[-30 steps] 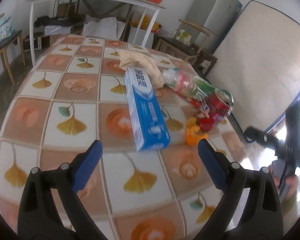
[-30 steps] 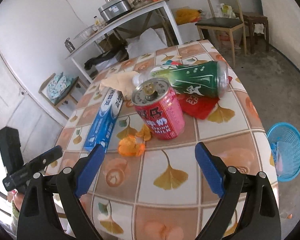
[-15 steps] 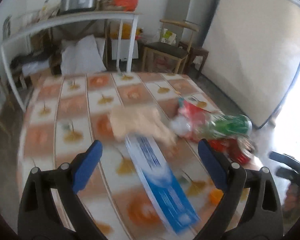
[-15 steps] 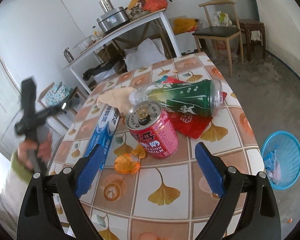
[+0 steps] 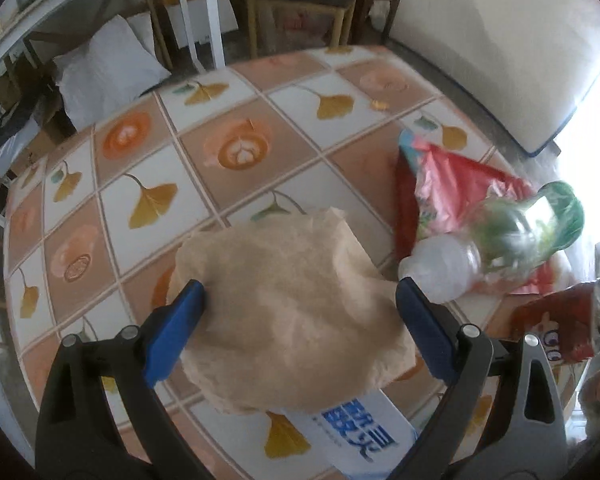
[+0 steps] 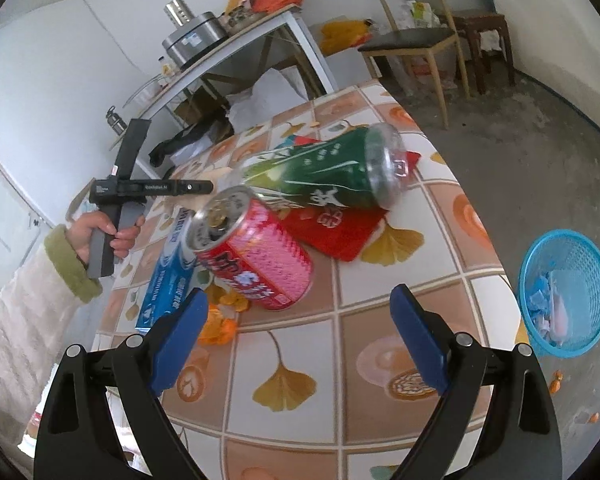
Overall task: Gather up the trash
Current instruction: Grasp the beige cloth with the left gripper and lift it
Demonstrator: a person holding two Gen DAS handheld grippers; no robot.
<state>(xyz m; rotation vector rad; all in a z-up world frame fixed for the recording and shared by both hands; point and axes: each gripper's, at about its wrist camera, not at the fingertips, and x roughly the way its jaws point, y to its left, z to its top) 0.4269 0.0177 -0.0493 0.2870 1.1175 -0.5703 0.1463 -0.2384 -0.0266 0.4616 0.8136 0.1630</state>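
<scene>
A crumpled beige paper napkin lies on the tiled table, partly over a blue toothpaste box. My left gripper is open, its jaws on either side of the napkin, just above it. A green plastic bottle lies on a red wrapper. A red can stands beside orange peel. My right gripper is open and empty, just in front of the can. The toothpaste box also shows in the right wrist view.
A blue mesh bin with scraps stands on the floor right of the table. A wooden chair and a white shelf table stand behind. The table's right edge is close to the bottle.
My left gripper has swung forward and down over the table to straddle the napkin. My right gripper has edged closer to the red can.
</scene>
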